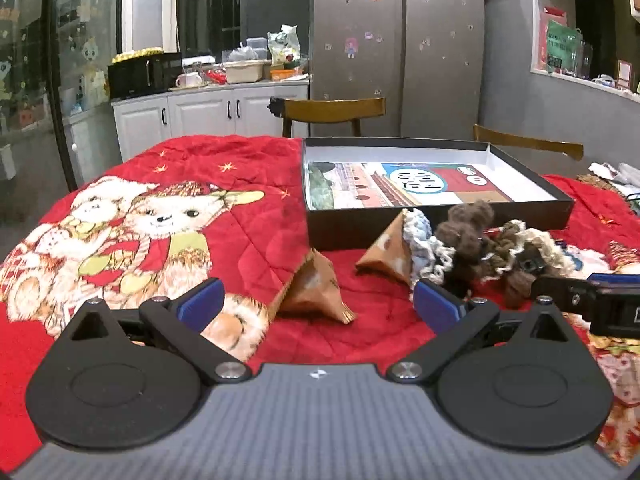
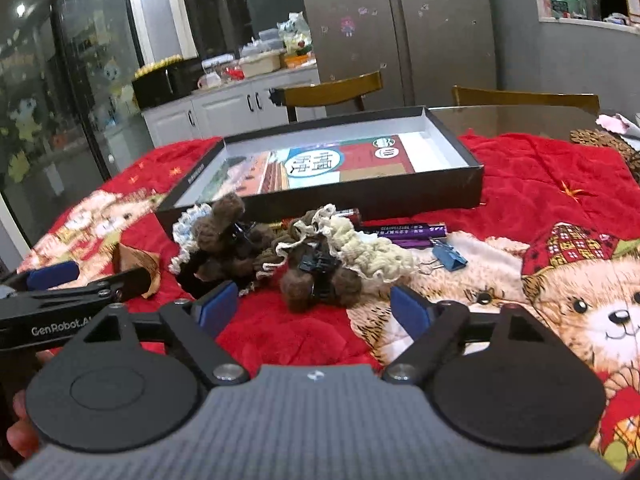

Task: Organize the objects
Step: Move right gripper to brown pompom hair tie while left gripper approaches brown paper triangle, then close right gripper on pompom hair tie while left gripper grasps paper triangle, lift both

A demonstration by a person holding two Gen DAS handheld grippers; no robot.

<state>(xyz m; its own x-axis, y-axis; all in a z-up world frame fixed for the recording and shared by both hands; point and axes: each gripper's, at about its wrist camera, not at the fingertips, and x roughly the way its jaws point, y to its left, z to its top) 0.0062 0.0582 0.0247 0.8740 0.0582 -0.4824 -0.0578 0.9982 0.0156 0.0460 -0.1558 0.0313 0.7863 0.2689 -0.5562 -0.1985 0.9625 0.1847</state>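
A shallow black box [image 1: 436,222] [image 2: 332,198] with a printed sheet inside lies on the red bear blanket [image 1: 248,236]. In front of it sit two brown paper pyramids [image 1: 316,292] [image 1: 390,250] and a heap of knitted hair clips [image 1: 476,240] [image 2: 316,256]. My left gripper [image 1: 318,304] stands open around the nearer pyramid, pads apart from it. My right gripper [image 2: 310,304] is open just short of a brown knitted clip [image 2: 320,284], nothing pressed between its pads. Purple batteries [image 2: 404,232] and a blue binder clip [image 2: 450,256] lie right of the heap.
Two wooden chairs [image 1: 334,110] [image 1: 528,144] stand behind the table. White cabinets [image 1: 208,114] with a cluttered counter and a steel fridge [image 1: 400,40] are at the back. The other gripper's arm [image 2: 72,296] enters the right wrist view at the left, with a person's hand below.
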